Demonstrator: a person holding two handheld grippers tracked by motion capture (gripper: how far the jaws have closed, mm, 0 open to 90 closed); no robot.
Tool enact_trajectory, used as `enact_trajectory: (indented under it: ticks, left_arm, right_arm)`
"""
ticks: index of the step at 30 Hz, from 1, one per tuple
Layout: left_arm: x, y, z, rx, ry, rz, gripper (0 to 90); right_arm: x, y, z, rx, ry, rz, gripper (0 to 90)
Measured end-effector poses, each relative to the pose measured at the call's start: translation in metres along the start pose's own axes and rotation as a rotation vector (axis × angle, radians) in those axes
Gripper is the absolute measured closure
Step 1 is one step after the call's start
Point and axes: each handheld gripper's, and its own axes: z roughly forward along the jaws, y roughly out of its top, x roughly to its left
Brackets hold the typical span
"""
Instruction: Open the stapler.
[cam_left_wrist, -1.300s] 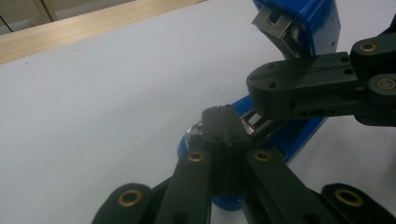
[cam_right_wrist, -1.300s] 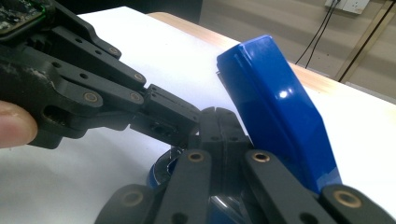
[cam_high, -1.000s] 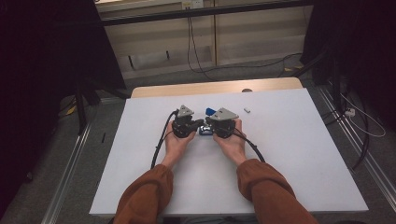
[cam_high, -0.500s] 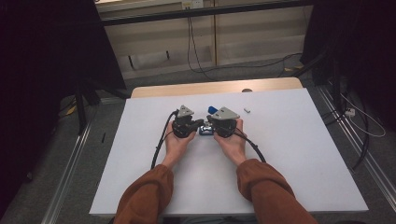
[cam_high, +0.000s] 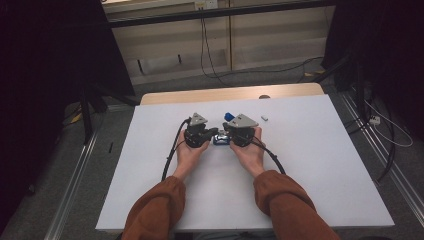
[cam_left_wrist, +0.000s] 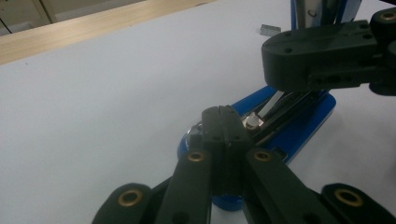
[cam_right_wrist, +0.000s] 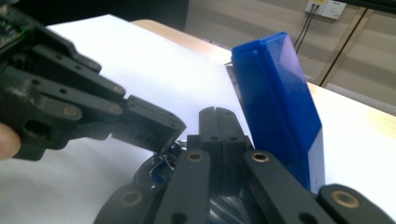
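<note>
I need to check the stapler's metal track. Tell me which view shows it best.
The left gripper view: the blue stapler lies open, its metal track showing just beyond the shut left gripper. The right gripper view shows mostly its raised blue lid. In the high view it is a small blue shape between the grippers.

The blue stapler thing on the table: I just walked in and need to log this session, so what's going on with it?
A person holds a claw in each hand over a blue stapler lying opened on the white table. The left claw and the right claw are both shut, meeting at the stapler's base, with its blue top swung up. A small staple block lies apart on the table.
</note>
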Motion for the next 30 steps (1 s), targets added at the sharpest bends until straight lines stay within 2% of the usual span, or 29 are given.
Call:
enact_trajectory:
  ticks: [11, 17, 24, 30]
  left_arm:
    - [0.0, 0.0, 0.0, 0.003, 0.004, -0.003, 90.0]
    - [-0.001, 0.001, 0.0, 0.009, 0.01, 0.012, 90.0]
    - [0.001, 0.0, 0.0, 0.003, 0.002, -0.005, 90.0]
    - [0.001, 0.0, 0.0, 0.0, 0.002, -0.007, 90.0]
  right_arm:
    - [0.001, 0.003, 0.005, 0.008, -0.006, 0.012, 90.0]
    - [0.001, 0.004, 0.006, 0.007, -0.007, 0.01, 90.0]
    - [0.001, 0.004, 0.004, 0.003, -0.022, 0.005, 90.0]
    - [-0.011, 0.007, -0.003, -0.012, -0.047, 0.014, 90.0]
